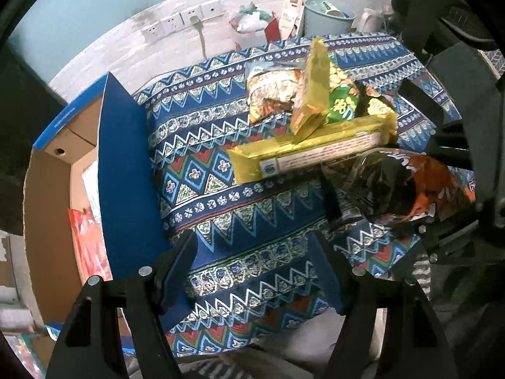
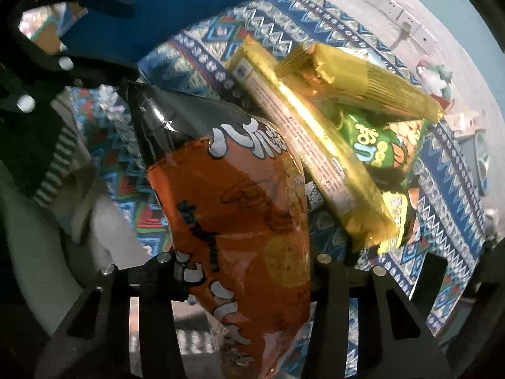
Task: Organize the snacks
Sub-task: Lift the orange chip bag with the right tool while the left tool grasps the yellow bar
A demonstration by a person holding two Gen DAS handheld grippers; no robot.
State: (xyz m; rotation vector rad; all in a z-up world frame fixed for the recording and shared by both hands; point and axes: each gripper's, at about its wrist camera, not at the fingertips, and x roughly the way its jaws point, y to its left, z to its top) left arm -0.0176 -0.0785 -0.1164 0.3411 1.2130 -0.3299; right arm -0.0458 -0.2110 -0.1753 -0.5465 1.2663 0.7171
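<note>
My right gripper (image 2: 249,271) is shut on an orange and black snack bag (image 2: 240,208), which fills the gap between its fingers and hangs tilted above the patterned tablecloth (image 2: 202,44). In the left wrist view that bag (image 1: 407,186) is at the right. Beside it lies a long yellow biscuit pack (image 1: 315,151), with a second yellow pack (image 1: 312,88) leaning on top. A green snack bag (image 1: 342,101) and a brownish bag (image 1: 271,94) lie behind them. My left gripper (image 1: 252,271) is open over bare cloth with nothing between its fingers.
An open cardboard box with a blue flap (image 1: 123,170) stands at the table's left edge, a red packet (image 1: 88,243) inside it. Behind the table are wall sockets (image 1: 183,22), a white bag (image 1: 252,22) and a pale bucket (image 1: 328,15).
</note>
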